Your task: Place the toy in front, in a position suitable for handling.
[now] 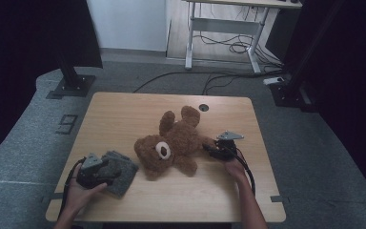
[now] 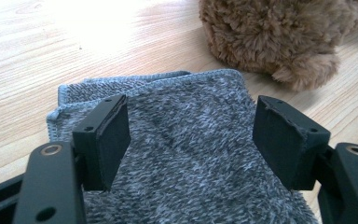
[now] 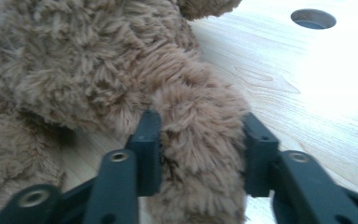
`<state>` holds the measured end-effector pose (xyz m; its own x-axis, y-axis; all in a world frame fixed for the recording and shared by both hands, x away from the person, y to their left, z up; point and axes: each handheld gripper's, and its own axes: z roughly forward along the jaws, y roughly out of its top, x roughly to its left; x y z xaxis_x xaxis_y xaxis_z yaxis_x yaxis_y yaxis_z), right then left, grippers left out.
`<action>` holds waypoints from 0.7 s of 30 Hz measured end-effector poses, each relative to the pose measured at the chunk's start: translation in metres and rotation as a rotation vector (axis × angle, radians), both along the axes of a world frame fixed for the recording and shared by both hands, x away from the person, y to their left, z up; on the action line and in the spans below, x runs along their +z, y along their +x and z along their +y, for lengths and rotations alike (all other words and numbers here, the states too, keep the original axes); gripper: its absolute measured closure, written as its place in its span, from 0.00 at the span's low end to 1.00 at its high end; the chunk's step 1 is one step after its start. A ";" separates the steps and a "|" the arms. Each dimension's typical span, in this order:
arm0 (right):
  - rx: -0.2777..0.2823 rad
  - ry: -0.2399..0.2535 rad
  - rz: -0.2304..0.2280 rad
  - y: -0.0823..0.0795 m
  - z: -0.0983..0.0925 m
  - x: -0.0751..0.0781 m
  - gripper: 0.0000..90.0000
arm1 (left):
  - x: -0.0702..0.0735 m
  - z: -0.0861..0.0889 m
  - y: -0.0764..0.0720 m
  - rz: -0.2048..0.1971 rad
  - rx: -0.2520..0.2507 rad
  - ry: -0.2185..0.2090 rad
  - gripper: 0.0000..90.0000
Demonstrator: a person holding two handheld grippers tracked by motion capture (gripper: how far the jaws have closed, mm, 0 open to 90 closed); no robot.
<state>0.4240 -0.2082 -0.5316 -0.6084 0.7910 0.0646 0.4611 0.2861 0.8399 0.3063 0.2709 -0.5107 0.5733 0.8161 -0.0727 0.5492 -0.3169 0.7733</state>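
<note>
A brown teddy bear (image 1: 174,143) lies on its back in the middle of the wooden table (image 1: 124,109), head toward the front. A folded grey knitted cloth (image 1: 124,174) rests at the front left. My left gripper (image 1: 107,167) hovers low over the cloth (image 2: 191,93); the left gripper (image 2: 191,135) is open, with one jaw on each side of the fabric and nothing pinched. My right gripper (image 1: 208,148) is at the bear's right side. In the right gripper view the right gripper (image 3: 200,144) is shut on the bear's furry arm (image 3: 200,112), squeezing the fur.
A round cable hole (image 1: 204,108) sits near the table's far edge, behind the bear. On the floor are a black stand base (image 1: 71,83) at far left, loose cables and a white desk frame (image 1: 224,24) at the back. Bare tabletop lies at far left and front centre.
</note>
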 end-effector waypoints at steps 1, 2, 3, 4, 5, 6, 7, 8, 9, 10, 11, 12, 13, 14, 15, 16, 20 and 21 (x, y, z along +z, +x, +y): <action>0.000 0.000 0.000 0.000 0.000 0.000 0.65 | 0.000 0.000 0.000 0.000 0.000 0.000 0.31; 0.002 -0.009 -0.008 -0.004 0.001 0.000 0.70 | 0.000 0.000 0.000 0.000 0.000 -0.001 0.31; 0.001 -0.010 -0.009 -0.007 0.001 0.000 0.71 | 0.000 0.001 0.000 -0.001 0.001 -0.002 0.31; 0.001 -0.010 -0.009 -0.007 0.001 0.000 0.71 | 0.001 0.001 0.000 -0.001 0.003 -0.003 0.31; 0.001 -0.002 -0.010 -0.010 0.000 0.000 0.73 | 0.001 0.002 0.000 -0.002 0.004 -0.005 0.31; -0.004 0.017 -0.003 -0.018 -0.002 -0.001 0.74 | 0.001 0.002 0.000 -0.002 0.005 -0.004 0.31; -0.003 0.024 -0.002 -0.023 -0.004 -0.002 0.74 | 0.000 0.002 0.000 -0.001 0.005 -0.003 0.31; -0.002 0.028 -0.001 -0.028 -0.005 -0.002 0.74 | 0.000 0.002 0.000 -0.001 0.005 -0.003 0.31; -0.002 0.028 -0.001 -0.028 -0.005 -0.002 0.74 | 0.000 0.002 0.000 -0.001 0.005 -0.003 0.31; -0.013 0.041 0.010 -0.038 -0.008 -0.002 0.74 | 0.000 0.001 0.000 0.001 0.004 -0.003 0.31; -0.013 0.041 0.010 -0.038 -0.008 -0.002 0.74 | 0.000 0.001 0.000 0.001 0.004 -0.003 0.31; -0.028 0.041 0.013 -0.048 -0.010 -0.001 0.74 | 0.000 0.001 0.000 0.000 0.003 -0.002 0.31; -0.040 0.041 0.015 -0.053 -0.010 -0.001 0.74 | 0.000 0.001 0.000 0.000 0.002 -0.002 0.31; -0.040 0.041 0.015 -0.053 -0.010 -0.001 0.74 | 0.000 0.001 0.000 -0.001 0.002 -0.002 0.31; -0.050 0.042 0.018 -0.058 -0.011 -0.001 0.74 | 0.000 0.001 0.000 0.000 0.002 -0.002 0.31; -0.057 0.046 0.022 -0.063 -0.012 -0.001 0.73 | 0.000 0.001 0.000 -0.001 0.002 -0.003 0.31; -0.103 0.093 0.040 -0.082 -0.014 -0.003 0.72 | 0.000 0.000 0.000 0.000 0.002 -0.001 0.31; -0.111 0.100 0.045 -0.085 -0.014 -0.003 0.72 | 0.001 0.000 0.000 0.000 0.002 -0.002 0.31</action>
